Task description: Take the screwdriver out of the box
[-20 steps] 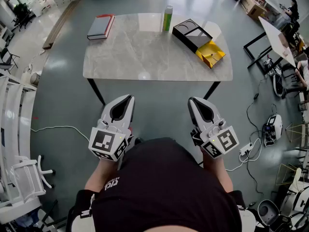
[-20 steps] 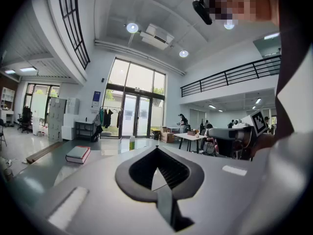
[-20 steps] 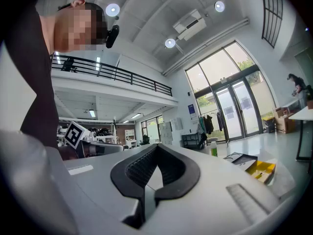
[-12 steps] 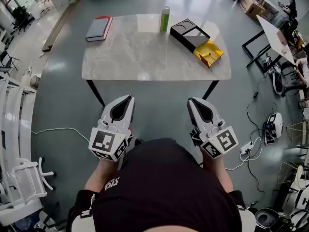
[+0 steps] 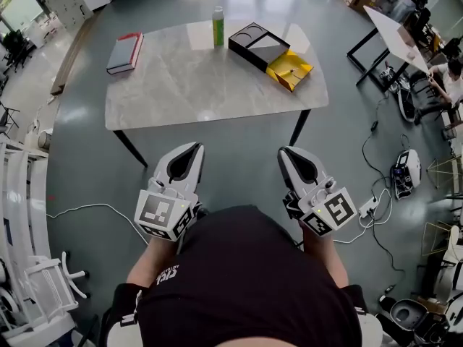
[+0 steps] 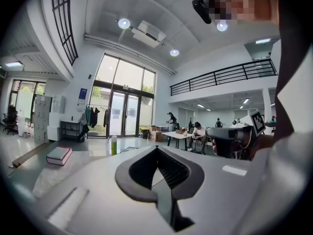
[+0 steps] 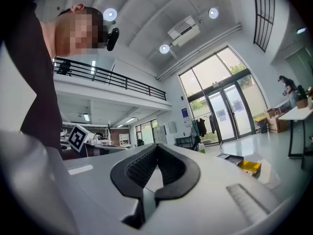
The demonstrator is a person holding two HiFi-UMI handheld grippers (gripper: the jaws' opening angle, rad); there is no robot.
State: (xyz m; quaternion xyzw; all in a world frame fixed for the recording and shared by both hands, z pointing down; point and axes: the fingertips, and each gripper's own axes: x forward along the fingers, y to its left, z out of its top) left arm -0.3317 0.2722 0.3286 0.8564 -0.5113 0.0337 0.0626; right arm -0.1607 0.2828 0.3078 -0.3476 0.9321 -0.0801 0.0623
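Head view: L tool & R tool side by side, well short of bench, box far ahead of R tool, screwdriver too small to tell; L tool view: jaws closed, empty; R tool view: same.

Seeing a pale marble table standing on the grey floor, bearing a book at its far left corner, a green bottle upright near the far edge, an open black box right of it, a yellow tray just beside.
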